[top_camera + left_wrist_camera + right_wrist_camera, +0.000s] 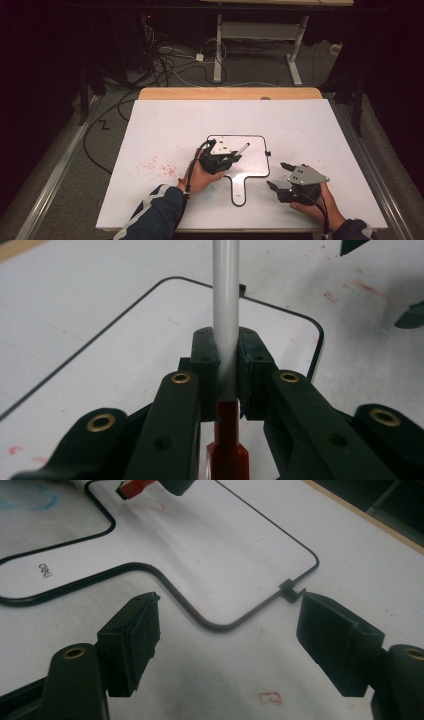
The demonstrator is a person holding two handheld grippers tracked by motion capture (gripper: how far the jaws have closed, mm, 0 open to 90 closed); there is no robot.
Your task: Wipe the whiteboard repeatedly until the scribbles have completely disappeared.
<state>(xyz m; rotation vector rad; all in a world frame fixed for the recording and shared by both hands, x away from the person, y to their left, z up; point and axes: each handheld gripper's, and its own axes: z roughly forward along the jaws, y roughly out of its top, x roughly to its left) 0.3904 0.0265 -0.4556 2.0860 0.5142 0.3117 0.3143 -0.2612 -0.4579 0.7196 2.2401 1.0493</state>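
Black jaws of the left gripper (227, 375) pinched a marker (225, 315) over the small whiteboard (252, 157).

Largest was the white table (165, 130), smeared with red marks near its left middle. On it lay the handled, black-rimmed whiteboard, its clip (291, 589) on one edge. At the board's left part, the left gripper (222, 159) was clamped on the marker's grey barrel, the red end toward the hand. Just right of the board's handle, the right gripper (279, 176) sat with jaws spread wide, gripping nothing, close above the table.
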